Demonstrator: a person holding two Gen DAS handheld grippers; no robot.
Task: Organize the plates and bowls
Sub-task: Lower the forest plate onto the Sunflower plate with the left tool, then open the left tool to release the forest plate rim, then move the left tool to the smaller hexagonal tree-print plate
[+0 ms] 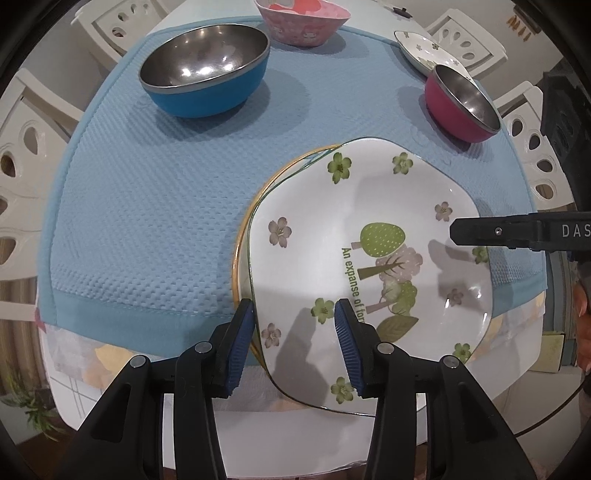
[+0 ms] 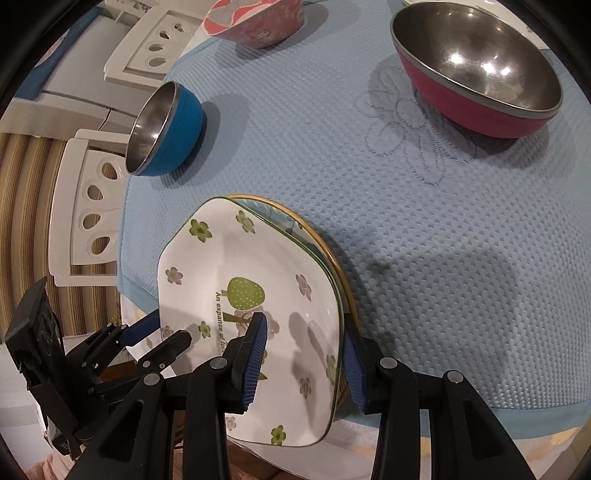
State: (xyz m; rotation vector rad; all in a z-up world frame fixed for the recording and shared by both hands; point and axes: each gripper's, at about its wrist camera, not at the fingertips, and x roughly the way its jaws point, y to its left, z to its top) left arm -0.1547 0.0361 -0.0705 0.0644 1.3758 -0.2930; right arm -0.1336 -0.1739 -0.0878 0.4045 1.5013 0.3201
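Observation:
A white flowered plate (image 1: 354, 236) (image 2: 236, 266) with a tree picture lies on top of a gold-rimmed plate (image 1: 240, 236) (image 2: 325, 236), near the table's front edge. My left gripper (image 1: 294, 328) straddles the top plate's left rim, one pad just outside it and the other over the plate's inside. My right gripper (image 2: 303, 358) straddles the stack's right rim the same way. Both stand open, with a wide gap between the pads. One right finger (image 1: 480, 230) shows at the plate's right side in the left wrist view.
On the blue mat (image 1: 147, 221) stand a blue steel bowl (image 1: 205, 70) (image 2: 162, 129), a pink steel bowl (image 1: 458, 103) (image 2: 476, 70), a pink patterned bowl (image 1: 303, 18) and a small flowered dish (image 1: 421, 50). White chairs (image 1: 22, 147) ring the table.

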